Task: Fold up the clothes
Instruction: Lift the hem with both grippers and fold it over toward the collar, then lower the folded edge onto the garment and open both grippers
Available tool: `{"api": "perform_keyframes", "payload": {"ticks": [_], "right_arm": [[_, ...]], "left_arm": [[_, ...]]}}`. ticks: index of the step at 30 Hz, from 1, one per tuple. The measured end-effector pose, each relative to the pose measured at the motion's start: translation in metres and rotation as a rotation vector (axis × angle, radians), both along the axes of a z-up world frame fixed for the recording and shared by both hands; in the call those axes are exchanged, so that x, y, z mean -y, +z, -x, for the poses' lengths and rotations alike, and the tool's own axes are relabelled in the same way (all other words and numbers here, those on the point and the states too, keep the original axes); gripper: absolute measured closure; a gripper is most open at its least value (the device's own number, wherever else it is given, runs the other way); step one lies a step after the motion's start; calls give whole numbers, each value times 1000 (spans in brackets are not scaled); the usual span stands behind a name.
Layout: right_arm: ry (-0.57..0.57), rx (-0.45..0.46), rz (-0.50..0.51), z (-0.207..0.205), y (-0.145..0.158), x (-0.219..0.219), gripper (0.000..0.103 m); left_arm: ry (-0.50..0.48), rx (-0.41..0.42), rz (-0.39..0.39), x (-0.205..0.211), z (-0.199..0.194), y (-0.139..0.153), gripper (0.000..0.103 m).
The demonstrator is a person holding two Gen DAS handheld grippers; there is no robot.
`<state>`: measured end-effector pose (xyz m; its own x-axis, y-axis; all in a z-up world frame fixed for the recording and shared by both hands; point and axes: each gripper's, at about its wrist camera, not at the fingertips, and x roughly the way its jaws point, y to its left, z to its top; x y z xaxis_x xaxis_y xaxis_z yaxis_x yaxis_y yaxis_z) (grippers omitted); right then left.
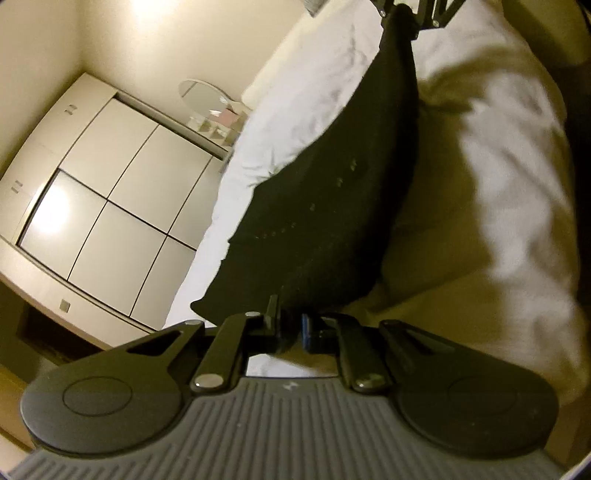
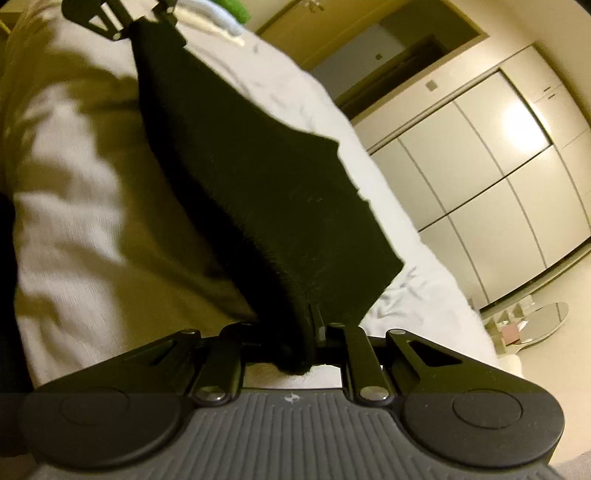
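Now black garment [image 1: 332, 206] stretches between left tongs [image 1: 291, 328] and right tongs [image 2: 314, 332].

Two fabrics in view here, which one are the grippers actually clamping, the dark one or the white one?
The black garment: left gripper and right gripper each pinch an end, stretching it above the white bedding, which lies ungripped.

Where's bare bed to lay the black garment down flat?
Both grippers, left gripper and right gripper, are shut on the black garment, stretched above the white bedding. The bedding looks bare on both sides of it. It gets crowded at the bed's far end: green item and folded light fabric.
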<state>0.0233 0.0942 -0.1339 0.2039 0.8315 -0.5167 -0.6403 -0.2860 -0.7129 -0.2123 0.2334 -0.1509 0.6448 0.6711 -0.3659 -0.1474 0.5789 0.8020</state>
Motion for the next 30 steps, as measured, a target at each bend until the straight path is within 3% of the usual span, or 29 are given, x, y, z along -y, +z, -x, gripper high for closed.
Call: {"api": "perform_keyframes", "payload": {"ticks": [4,12,18,24,27,30], "right_arm": [[23,-2,20,21,17,22,89],[67,4,163,81,2,86,89],[90,16,246,81,15,69,90],[96,-111,176,36,99,0,90],[67,-178,123,-3,131,-53,90],[2,-257,110,-46,134,-112,89]], "left_arm": [[12,10,28,19,19,8,94],[25,4,116,81,63,6,95],[30,32,173,77,71,21,95],[29,172,251,21,55,75,95],[122,232,309,-37,29,91,95],[215,291,367,-95,3,106,96]]}}
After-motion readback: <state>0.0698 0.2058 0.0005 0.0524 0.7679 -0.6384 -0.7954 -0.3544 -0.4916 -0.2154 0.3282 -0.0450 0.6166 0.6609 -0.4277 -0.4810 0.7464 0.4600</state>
